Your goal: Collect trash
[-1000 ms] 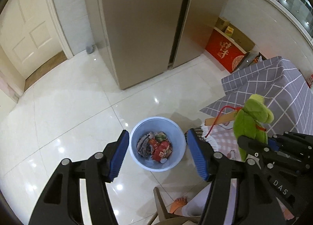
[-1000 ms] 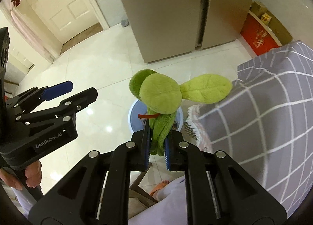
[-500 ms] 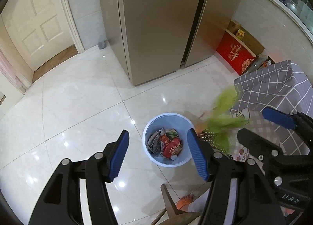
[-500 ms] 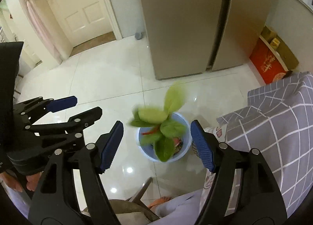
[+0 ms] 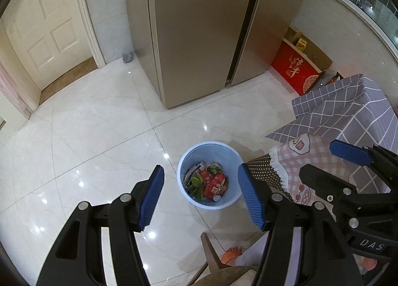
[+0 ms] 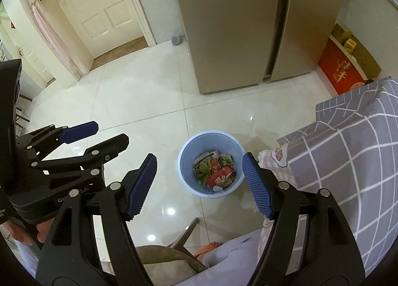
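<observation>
A light blue trash bin [image 5: 189, 161] stands on the white tiled floor, also in the right wrist view [image 6: 186, 151]. The green leafy vegetable [image 5: 195, 182] lies inside it among red wrappers and paper, and it shows in the right wrist view too [image 6: 204, 167]. My left gripper [image 5: 200, 197] is open and empty, high above the bin. My right gripper [image 6: 200, 184] is open and empty, also above the bin. Each gripper shows in the other's view: the right one [image 5: 330, 159] and the left one [image 6: 99, 134].
A table with a grey checked cloth [image 5: 348, 109] is at the right, with a pink fringed cloth [image 5: 306, 159] hanging at its edge. A gold fridge [image 5: 199, 32] stands behind the bin. A red box [image 5: 296, 69] and a white door [image 5: 42, 32] are further off. A chair and a foot [image 5: 231, 253] are below.
My right gripper opened and let go of the green vegetable, which fell into the bin. Both grippers rose higher above the floor.
</observation>
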{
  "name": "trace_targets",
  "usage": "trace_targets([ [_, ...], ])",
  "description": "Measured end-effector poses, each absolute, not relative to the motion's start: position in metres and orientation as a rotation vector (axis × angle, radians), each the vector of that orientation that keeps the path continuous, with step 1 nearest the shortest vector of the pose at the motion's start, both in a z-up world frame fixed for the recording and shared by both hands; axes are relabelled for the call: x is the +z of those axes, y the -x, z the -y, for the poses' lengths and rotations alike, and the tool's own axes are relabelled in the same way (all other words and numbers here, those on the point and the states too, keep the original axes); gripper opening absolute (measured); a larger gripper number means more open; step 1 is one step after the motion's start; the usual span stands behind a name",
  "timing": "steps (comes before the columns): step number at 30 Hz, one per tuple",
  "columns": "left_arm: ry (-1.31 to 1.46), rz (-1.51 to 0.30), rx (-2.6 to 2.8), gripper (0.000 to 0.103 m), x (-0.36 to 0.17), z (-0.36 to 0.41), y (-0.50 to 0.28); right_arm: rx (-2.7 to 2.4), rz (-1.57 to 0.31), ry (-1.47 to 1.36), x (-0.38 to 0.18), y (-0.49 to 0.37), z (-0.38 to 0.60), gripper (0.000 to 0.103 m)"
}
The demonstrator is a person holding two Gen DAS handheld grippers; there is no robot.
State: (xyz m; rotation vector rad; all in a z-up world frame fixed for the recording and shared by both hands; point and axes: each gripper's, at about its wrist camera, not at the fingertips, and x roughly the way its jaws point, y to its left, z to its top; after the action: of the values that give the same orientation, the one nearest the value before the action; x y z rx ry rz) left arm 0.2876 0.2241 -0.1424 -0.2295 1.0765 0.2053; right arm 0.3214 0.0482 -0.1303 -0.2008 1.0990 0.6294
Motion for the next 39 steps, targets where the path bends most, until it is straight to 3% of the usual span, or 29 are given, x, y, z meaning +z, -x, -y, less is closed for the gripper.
trace_targets([
  [25, 0.151, -0.975, 0.075, 0.061, -0.102, -0.131, -0.221, 0.379, -0.904, 0.114, -0.083, -0.229, 0.051, 0.071],
  [39, 0.072, -0.828, -0.048, 0.072, -0.061, -0.05, -0.154, 0.208, -0.709, 0.081, -0.044, -0.141, 0.13, 0.086],
])
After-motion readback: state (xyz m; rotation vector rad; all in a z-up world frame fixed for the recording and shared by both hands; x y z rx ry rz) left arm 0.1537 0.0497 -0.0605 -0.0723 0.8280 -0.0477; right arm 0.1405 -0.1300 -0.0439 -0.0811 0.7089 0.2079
